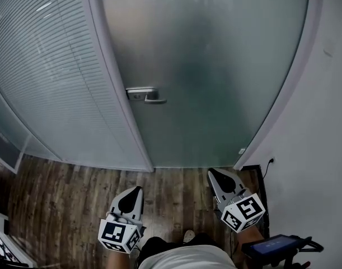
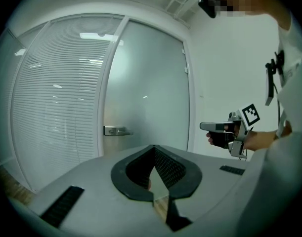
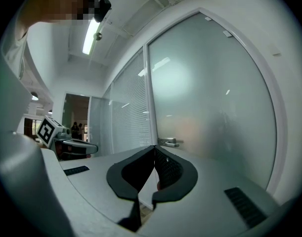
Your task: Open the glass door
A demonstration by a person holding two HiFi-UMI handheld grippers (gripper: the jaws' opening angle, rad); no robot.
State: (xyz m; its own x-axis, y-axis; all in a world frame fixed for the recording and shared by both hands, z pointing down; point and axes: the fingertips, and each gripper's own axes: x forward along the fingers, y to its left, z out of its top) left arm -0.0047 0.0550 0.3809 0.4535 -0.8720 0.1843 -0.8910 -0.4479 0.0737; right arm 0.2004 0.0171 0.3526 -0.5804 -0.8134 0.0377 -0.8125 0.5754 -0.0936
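Observation:
The frosted glass door [image 1: 215, 66] stands closed ahead of me. Its metal lever handle [image 1: 145, 95] sits at the door's left edge, beside the frame. Both grippers are held low over the wooden floor, well short of the door and touching nothing. My left gripper [image 1: 137, 190] is shut and empty, below and slightly left of the handle. My right gripper [image 1: 212, 172] is shut and empty, further right. In the left gripper view the handle [image 2: 116, 131] shows beyond the shut jaws [image 2: 153, 147], with the right gripper [image 2: 204, 126] alongside. The right gripper view shows the handle [image 3: 169, 142] just past its closed tips [image 3: 154, 147].
A glass panel with blinds [image 1: 42, 66] adjoins the door on the left. A white wall [image 1: 327, 122] runs along the right, with a socket and cable [image 1: 270, 161] near the floor. A dark device [image 1: 277, 244] sits at lower right. An open doorway [image 3: 76, 127] lies far left.

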